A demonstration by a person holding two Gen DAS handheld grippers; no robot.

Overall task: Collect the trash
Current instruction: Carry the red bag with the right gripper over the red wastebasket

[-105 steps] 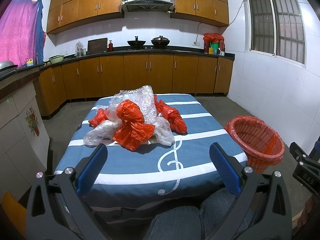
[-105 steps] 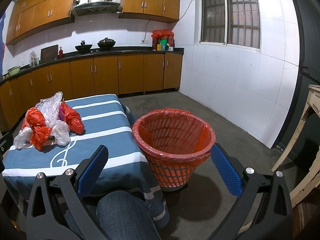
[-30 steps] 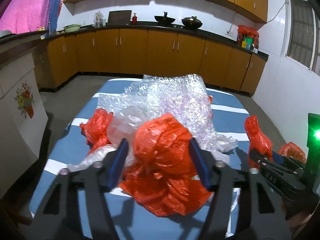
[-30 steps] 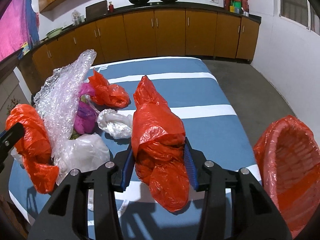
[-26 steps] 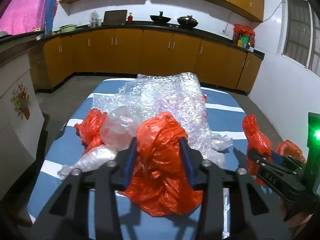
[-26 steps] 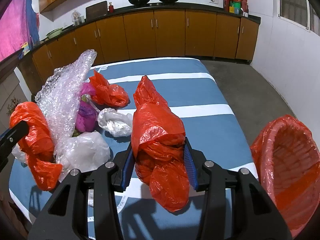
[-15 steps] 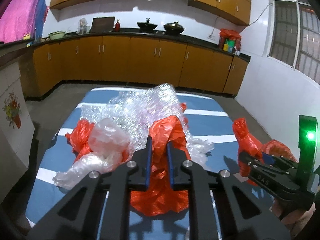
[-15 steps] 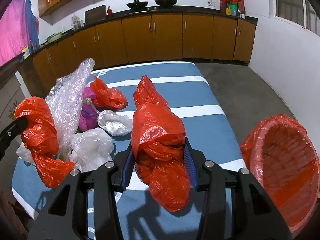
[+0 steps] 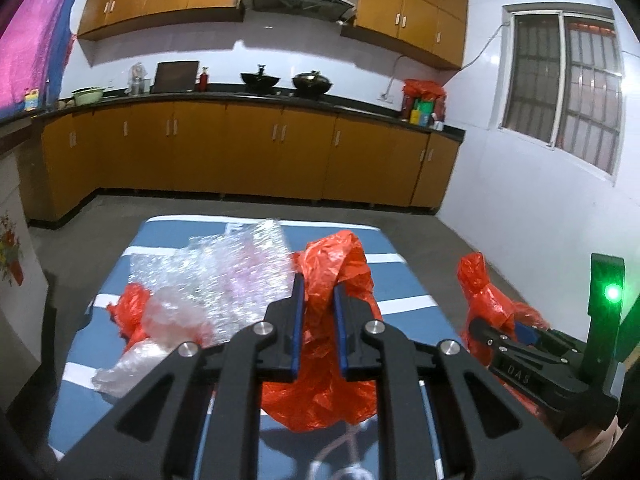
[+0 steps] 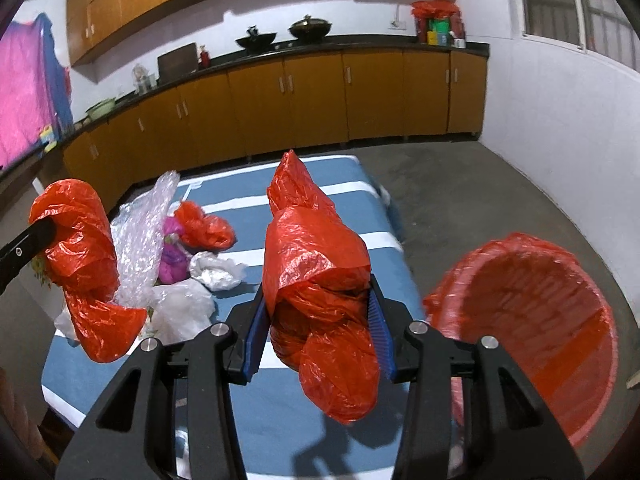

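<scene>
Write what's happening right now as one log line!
left gripper: shut on red bag | right gripper: shut on second red bag | basket: lined, right of table

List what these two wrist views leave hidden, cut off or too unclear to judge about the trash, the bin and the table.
- Bin: right wrist view, its base cut off by the frame edge and the right tongs; bottom contents unseen.
- Purple item: partly behind bubble wrap; identity unclear.
- Table near edge: left wrist view, blocked by the left tongs and the orange bag they grip.
- Counter items: too small to identify.
</scene>
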